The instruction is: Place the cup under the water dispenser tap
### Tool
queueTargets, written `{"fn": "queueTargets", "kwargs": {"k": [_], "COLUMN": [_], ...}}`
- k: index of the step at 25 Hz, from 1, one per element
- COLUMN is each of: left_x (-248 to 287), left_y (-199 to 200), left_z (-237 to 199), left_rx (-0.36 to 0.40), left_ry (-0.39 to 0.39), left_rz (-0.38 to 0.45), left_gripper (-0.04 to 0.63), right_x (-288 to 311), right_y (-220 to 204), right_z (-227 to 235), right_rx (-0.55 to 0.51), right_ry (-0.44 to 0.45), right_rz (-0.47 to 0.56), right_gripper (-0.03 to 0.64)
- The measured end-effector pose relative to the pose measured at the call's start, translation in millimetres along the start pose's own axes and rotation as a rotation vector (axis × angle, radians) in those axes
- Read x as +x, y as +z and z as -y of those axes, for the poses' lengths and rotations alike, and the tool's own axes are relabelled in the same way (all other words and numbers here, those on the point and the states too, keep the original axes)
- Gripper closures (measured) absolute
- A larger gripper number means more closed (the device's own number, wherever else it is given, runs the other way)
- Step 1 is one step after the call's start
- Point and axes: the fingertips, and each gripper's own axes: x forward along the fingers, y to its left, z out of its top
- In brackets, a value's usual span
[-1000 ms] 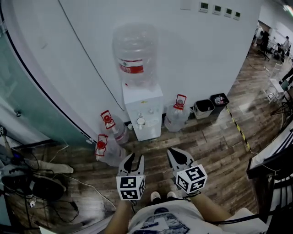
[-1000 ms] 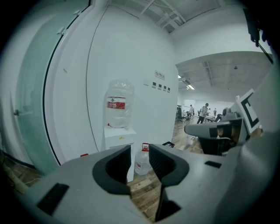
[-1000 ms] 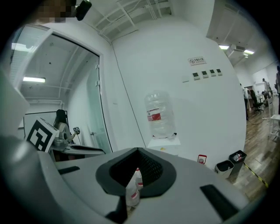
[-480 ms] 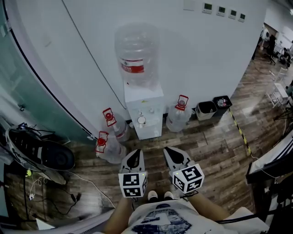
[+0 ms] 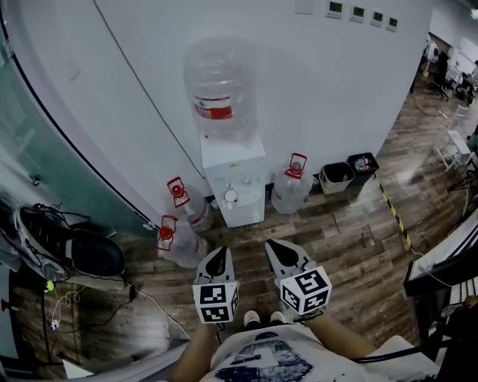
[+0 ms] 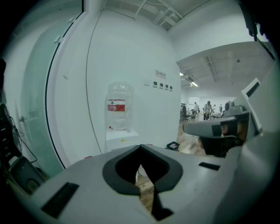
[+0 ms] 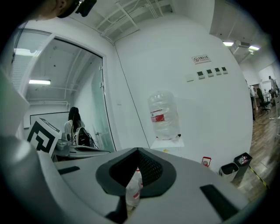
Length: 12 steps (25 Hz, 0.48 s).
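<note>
The water dispenser (image 5: 234,183) stands against the white wall, a white cabinet with a big clear bottle (image 5: 220,89) upended on top. The bottle carries a red label (image 5: 213,110); its print is too small to read from here. In the recess at the dispenser's front sits a small, round white thing that looks to be the cup (image 5: 230,196), beneath the taps, though it is too tiny to be sure of more.

The person stands back from the dispenser on the wooden floor (image 5: 351,246), well apart from it, with both tools held out in front. The left hand-held gripper (image 5: 219,254) is clenched: its jaws have just been closing and now meet at the tips with nothing between them. The right hand-held gripper (image 5: 278,248) is likewise clenched, tips together and holding nothing. Each bears a cube with black-and-white square markers.

Three spare water bottles with red caps and handles rest on the floor: two to the dispenser's left (image 5: 190,210) (image 5: 178,242), one just beside it on the right (image 5: 290,188). Further right stand two small bins (image 5: 334,177) (image 5: 364,163), and a yellow-and-black tape strip (image 5: 392,213) runs along the floor. High on the wall is a row of small panels (image 5: 358,13) and, in the left gripper view, a sign (image 6: 160,74) whose writing cannot be made out.
</note>
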Motion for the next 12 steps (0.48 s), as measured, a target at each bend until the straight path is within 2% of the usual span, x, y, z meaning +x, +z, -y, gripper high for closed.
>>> {"fn": "queueTargets", "kwargs": {"k": [12], "left_x": [12], "left_y": [-5], "left_z": [2], "left_rx": [-0.007], "left_ry": [-0.014], "left_rz": [-0.019], "left_gripper": [0.546], "right_x": [6], "right_y": [-5], "right_z": [8], "right_rx": [0.006], "right_ry": [-0.008], "right_rz": [-0.013], "right_gripper": [0.597]}}
